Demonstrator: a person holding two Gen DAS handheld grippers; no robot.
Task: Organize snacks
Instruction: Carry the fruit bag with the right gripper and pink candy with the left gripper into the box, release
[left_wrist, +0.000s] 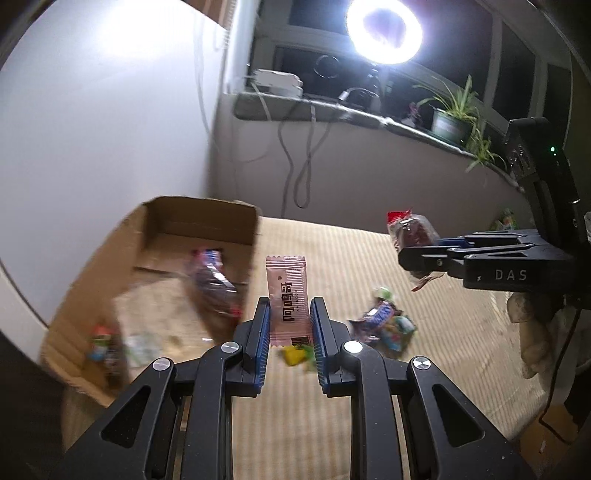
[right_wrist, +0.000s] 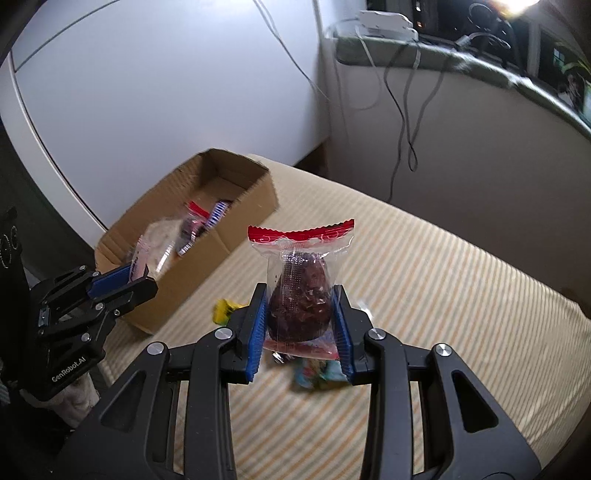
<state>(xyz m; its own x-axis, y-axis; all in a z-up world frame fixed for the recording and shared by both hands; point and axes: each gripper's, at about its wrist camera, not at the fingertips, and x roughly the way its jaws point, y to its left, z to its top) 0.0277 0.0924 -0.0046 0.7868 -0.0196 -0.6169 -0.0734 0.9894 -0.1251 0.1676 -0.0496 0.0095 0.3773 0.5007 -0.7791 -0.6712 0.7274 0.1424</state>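
Note:
My left gripper (left_wrist: 290, 314) is shut on a pink snack packet (left_wrist: 286, 299) with dark lettering, held upright above the striped surface beside the cardboard box (left_wrist: 92, 288). My right gripper (right_wrist: 301, 317) is shut on a clear packet with a red top and a dark red snack inside (right_wrist: 299, 291). That packet and the right gripper (left_wrist: 421, 254) also show at the right of the left wrist view. The box (right_wrist: 255, 206) holds several snacks, blurred. The left gripper (right_wrist: 136, 280) shows at the left of the right wrist view, next to the box.
Loose snacks lie on the striped cloth: a yellow one (left_wrist: 293, 356) under my left gripper and a colourful pile (left_wrist: 388, 323) to its right. A window sill with cables, a ring light (left_wrist: 384, 31) and potted plants (left_wrist: 452, 118) runs behind. A white wall stands left.

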